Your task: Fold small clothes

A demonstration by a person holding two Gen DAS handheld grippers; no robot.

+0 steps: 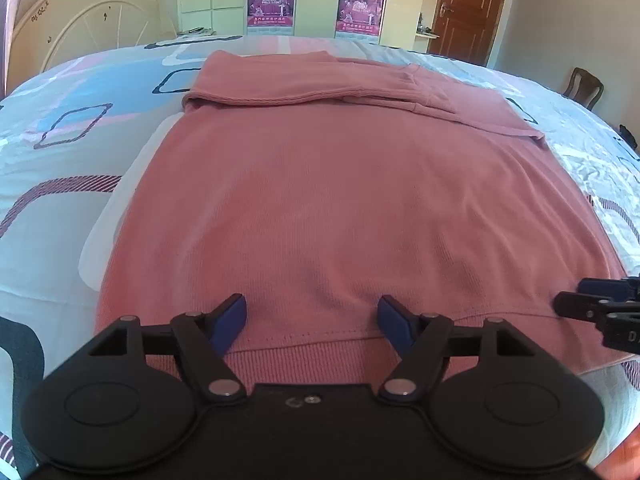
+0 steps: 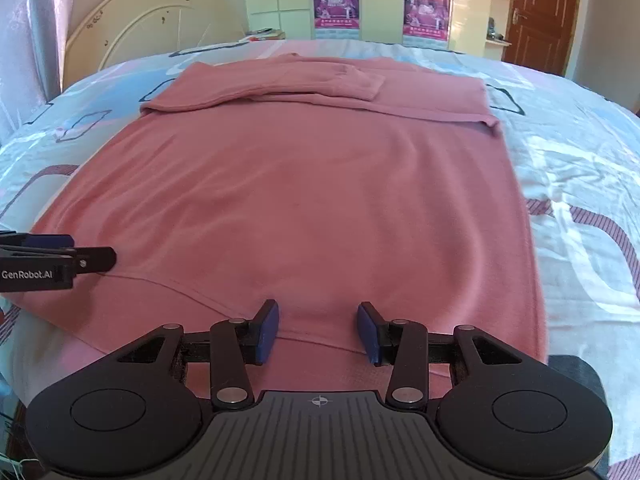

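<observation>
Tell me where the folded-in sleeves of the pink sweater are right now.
In both wrist views the sleeves lie across the far end of the pink sweater on the bed, toward the headboard, away from both grippers.

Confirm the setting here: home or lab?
Home, most likely a bedroom. The pink garment lies on a bed with a patterned sheet, a cream headboard stands at the far end, and a wardrobe and wooden door line the back wall.
</observation>
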